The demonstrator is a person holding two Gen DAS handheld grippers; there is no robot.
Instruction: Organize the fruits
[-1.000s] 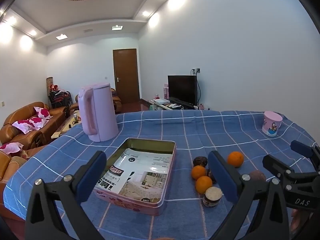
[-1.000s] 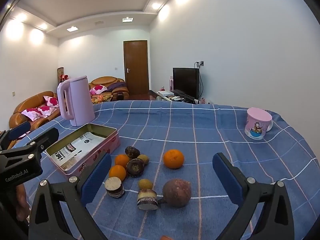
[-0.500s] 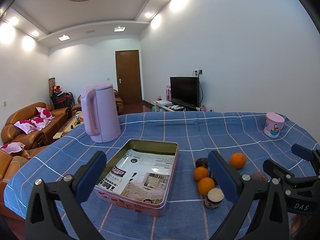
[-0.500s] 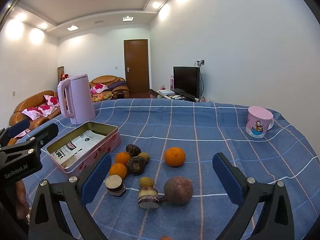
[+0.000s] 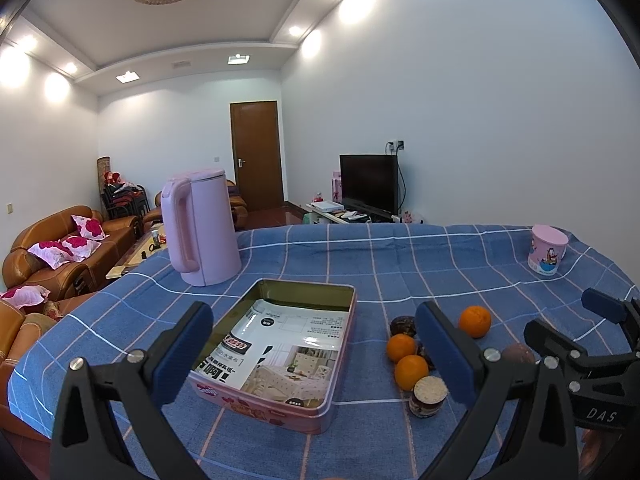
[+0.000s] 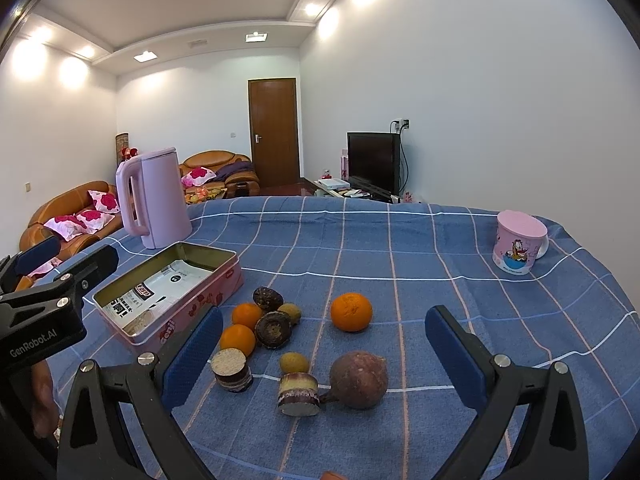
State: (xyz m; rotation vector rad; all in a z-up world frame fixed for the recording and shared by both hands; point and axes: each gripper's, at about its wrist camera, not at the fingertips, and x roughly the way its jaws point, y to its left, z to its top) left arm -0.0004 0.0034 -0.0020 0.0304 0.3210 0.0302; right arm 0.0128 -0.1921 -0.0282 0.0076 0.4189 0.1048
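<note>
Fruits [image 6: 351, 312] loose beside pink tin [image 5: 336, 364]; left gripper [image 5: 316, 352], right gripper [image 6: 324, 356] both spread, empty

Tin [image 5: 344, 312] open-topped, kettle [image 5: 204, 228] behind it

Wide-spread right gripper [image 6: 324, 354] over fruit cluster [image 6: 280, 328] on blue cloth [image 6: 400, 248], pink tin [image 6: 176, 292] left, mug [image 6: 518, 242] far right.
</note>
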